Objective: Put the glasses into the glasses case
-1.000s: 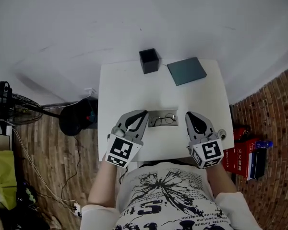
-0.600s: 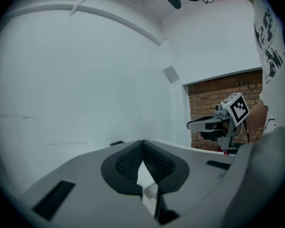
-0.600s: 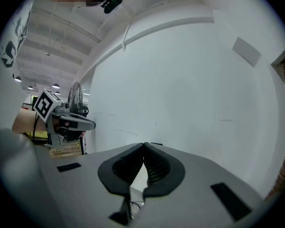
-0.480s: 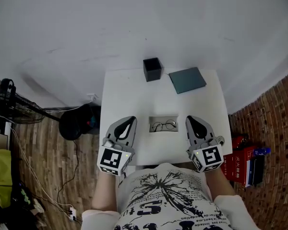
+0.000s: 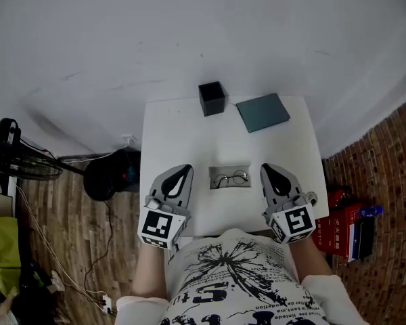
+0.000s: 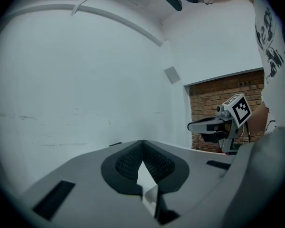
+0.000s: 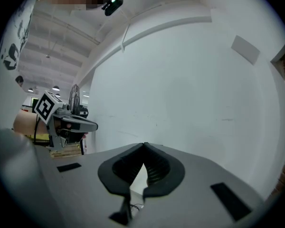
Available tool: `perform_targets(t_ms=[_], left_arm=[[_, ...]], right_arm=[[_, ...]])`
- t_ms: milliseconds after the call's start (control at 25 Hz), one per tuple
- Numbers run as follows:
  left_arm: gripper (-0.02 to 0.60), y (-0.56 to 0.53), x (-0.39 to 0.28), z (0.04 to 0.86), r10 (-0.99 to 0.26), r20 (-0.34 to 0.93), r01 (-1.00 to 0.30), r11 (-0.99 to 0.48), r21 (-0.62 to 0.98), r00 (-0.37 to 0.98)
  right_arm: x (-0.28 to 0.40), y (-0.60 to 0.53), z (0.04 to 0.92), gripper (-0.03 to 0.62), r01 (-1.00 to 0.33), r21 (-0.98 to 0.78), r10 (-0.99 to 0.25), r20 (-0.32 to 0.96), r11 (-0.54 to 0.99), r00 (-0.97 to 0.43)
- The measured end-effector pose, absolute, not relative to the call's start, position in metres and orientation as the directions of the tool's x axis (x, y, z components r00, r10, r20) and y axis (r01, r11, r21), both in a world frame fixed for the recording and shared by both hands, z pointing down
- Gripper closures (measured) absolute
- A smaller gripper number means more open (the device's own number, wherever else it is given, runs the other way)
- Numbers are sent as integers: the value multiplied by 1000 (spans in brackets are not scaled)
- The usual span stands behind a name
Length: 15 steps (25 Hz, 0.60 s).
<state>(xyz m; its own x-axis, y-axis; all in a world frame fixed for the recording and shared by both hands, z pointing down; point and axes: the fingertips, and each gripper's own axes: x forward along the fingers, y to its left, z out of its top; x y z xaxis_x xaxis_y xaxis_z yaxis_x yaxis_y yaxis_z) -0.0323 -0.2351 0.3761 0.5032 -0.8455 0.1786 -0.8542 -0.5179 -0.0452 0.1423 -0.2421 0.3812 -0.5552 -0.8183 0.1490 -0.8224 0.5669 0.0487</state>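
Observation:
In the head view, thin round-lens glasses point(image 5: 230, 179) lie inside a shallow open grey case point(image 5: 246, 168) at the middle of the small white table point(image 5: 176, 134). My left gripper point(image 5: 183, 170) rests left of the case, a short gap away, with its jaws closed tip to tip and nothing between them. On the case's other side my right gripper point(image 5: 266, 169) is likewise shut and empty. The left gripper view shows the closed tips point(image 6: 142, 142) against a white wall, with the right gripper point(image 6: 217, 125) off to the side. The right gripper view shows its own touching tips point(image 7: 144, 145).
A black open box point(image 5: 212, 98) and a flat teal case point(image 5: 262, 112) sit at the table's far edge. Left of the table are a black round base point(image 5: 110, 173), a fan point(image 5: 13, 156) and cables. Red books point(image 5: 340, 224) lie on the floor at right.
A second ago my left gripper was right beside the case; it has drawn back to the left. The right gripper has stayed in place, and the glasses have stayed in the case.

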Motion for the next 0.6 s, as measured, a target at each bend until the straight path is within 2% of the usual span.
perform_targets(t_ms=[600], left_arm=[[568, -247, -27, 381, -829, 216, -840, -539, -59, 516]], right_arm=[[139, -256, 385, 582, -834, 34, -828, 149, 551, -541]])
